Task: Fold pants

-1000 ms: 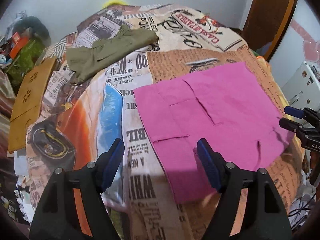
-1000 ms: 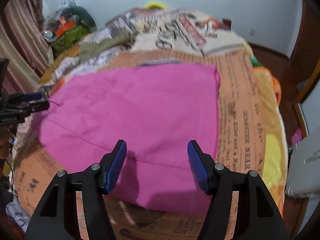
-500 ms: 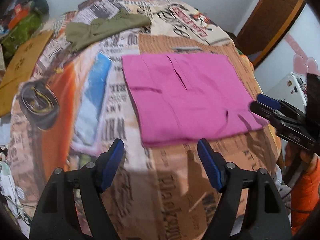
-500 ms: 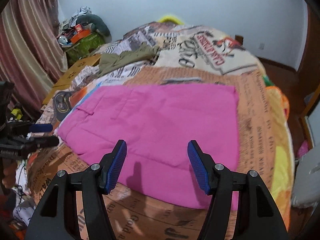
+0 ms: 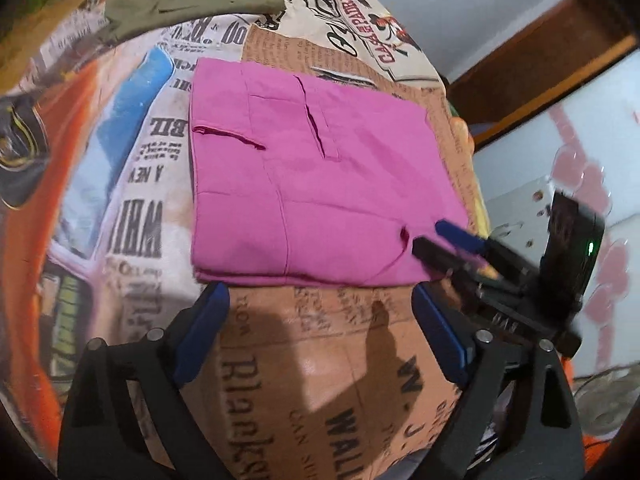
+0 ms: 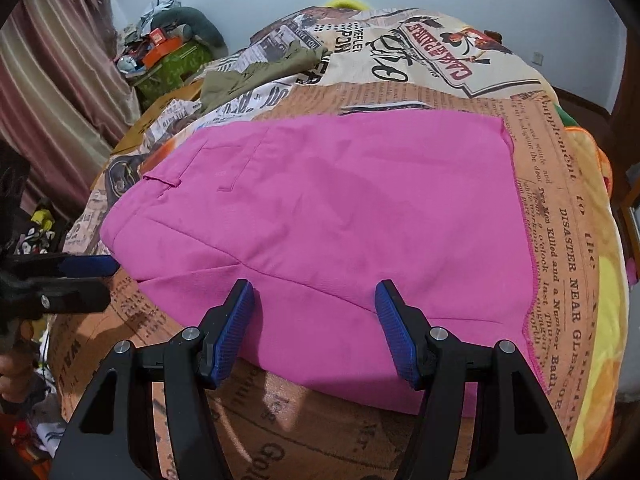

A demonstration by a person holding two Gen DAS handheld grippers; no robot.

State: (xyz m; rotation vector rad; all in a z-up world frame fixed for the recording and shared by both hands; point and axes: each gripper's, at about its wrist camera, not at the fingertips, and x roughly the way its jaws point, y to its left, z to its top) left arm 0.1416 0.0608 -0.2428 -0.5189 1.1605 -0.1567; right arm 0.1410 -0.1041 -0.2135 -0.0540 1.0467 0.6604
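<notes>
The blanket [image 6: 560, 240] print reads "DISASTER NEAR GLEN". The folded pink pants [image 6: 340, 216] lie flat at its middle, olive clothes [image 5: 180, 4] beyond. My left claw [image 5: 320, 304], jaws just widened, stands empty at the pants' near edge; my right claw [image 6: 316, 304] spreads over the hem, gripping nothing.

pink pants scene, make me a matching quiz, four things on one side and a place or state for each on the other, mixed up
Things:
1. pink pants
2. olive garment
3. left gripper
4. right gripper

Places or states:
A. jaws open over the pants' near edge
B. folded flat in the middle of the bed
C. crumpled at the far end of the bed
D. jaws wide open, just short of the pants' near edge

Pairs: 1-B, 2-C, 3-D, 4-A
</notes>
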